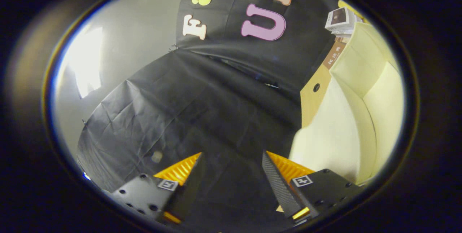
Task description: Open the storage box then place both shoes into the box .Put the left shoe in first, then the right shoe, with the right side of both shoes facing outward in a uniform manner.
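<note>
A: Right, claw status?

B: Two-finger gripper (232, 161) at bottom centre, fingers well apart, nothing between them, only the black cloth-covered table (187, 117) ahead.

A: And the box?

B: Pale cream storage box (364, 92) sits at the right of frame, just beyond the right finger, long axis running up-frame. Brown cardboard panel with a round hole (314, 92) lies on its near-left side. Small printed carton (341, 20) at upper right. No shoes that I can see. Judgement: swing right to reach it; path looks unobstructed.

The place is a recording booth set up indoors: creased black cloth (187, 117) covers the work surface and back wall at centre, a plain grey wall (137, 34) stands upper left, and a brown cardboard panel (314, 96) leans at right.
</note>
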A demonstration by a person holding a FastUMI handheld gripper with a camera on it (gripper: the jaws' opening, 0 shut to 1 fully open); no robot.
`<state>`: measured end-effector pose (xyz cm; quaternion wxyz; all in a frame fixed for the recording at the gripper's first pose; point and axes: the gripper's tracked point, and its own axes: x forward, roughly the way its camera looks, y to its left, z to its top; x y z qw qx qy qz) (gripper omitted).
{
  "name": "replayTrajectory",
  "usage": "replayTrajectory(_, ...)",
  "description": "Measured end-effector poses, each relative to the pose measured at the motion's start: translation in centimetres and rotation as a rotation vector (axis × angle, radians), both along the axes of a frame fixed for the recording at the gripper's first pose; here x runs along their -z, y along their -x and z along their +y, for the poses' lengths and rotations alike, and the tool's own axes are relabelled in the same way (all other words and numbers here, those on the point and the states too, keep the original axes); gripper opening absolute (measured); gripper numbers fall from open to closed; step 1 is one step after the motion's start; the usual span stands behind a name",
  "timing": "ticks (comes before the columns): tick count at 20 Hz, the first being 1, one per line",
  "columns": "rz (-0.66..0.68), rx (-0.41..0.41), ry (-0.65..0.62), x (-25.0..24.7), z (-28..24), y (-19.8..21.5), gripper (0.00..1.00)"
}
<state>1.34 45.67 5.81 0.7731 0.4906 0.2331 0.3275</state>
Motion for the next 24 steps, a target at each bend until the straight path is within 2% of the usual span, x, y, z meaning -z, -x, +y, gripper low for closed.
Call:
replayTrajectory(1,-0.015,0.026,0.039,-0.4,-1.0,-0.3,0.99)
replayTrajectory(3,-0.043,0.099,0.175,0.0,-4.5,-1.2,0.99)
replayTrajectory(7,-0.061,0.280,0.556,2.2,-14.3,-2.0,1.00)
replayTrajectory(9,-0.048,0.348,0.689,2.7,-18.6,-2.3,1.00)
replayTrajectory(19,-0.013,0.598,1.030,3.4,-37.0,-4.1,0.99)
replayTrajectory(21,0.050,0.613,1.126,4.9,-40.6,-3.5,0.99)
replayTrajectory(24,0.135,0.591,1.239,7.3,-44.1,-2.4,0.99)
